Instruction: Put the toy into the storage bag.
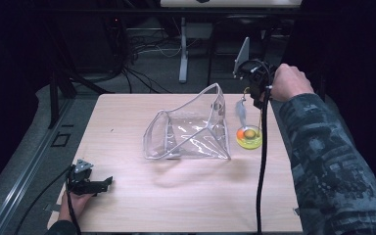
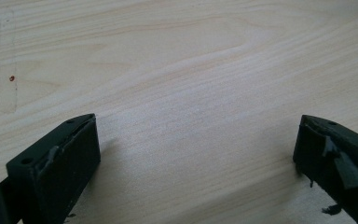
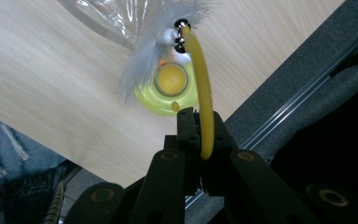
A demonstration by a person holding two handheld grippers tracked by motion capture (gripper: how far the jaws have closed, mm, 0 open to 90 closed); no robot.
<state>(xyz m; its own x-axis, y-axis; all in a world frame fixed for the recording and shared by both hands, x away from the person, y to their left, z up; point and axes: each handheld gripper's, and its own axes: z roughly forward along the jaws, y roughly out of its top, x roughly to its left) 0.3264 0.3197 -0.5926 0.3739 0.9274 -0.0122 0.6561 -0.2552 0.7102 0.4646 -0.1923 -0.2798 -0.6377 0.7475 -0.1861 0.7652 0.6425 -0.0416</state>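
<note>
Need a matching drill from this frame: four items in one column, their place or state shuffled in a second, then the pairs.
1. clear plastic pouch
2. round yellow toy base
3. left gripper
4. right gripper

A. jaws apart over bare wood
B. shut on a yellow stem tipped with a grey feather
C. standing open at mid-table
D. flat on the table beside the pouch

Pairs: 1-C, 2-D, 3-A, 4-B

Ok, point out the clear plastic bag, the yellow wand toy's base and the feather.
clear plastic bag (image 1: 191,134): high view, on its front panel.
yellow base (image 3: 165,98): right gripper view, on its round rim.
feather (image 3: 140,63): right gripper view, on its grey plume.
</note>
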